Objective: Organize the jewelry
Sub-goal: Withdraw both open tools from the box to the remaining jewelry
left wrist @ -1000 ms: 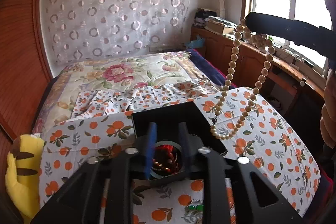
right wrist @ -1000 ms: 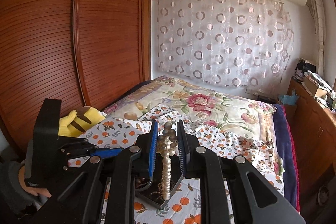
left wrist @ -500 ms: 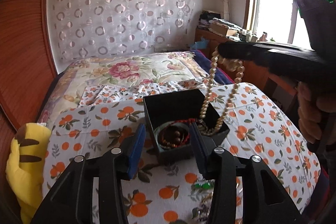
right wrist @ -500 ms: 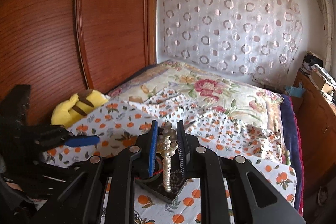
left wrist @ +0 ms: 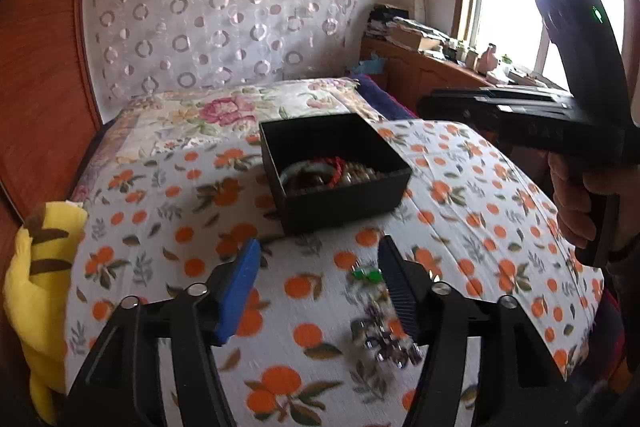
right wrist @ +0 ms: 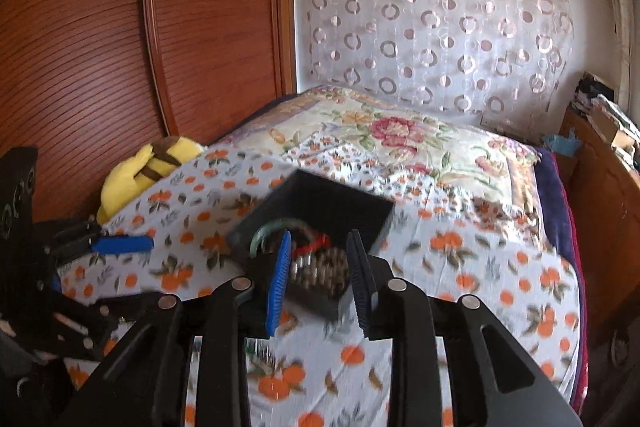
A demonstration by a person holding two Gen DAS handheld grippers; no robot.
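Since a second ago the pearl necklace (right wrist: 320,273) has dropped from the right gripper (right wrist: 318,277) into the black box (left wrist: 332,171) mid-bed; its jaws are opening, empty. Left gripper (left wrist: 316,279), opening and empty, likely goes next for the loose jewelry (left wrist: 386,341) near the bed's front edge.

Both grippers: matte black plastic frames w/ silver round screws at the finger pivots. Left gripper (left wrist: 318,269): one blue pad, one dark ribbed pad. Right gripper (right wrist: 320,267): same colours; in left view its black pistol-style handle has a small green light.
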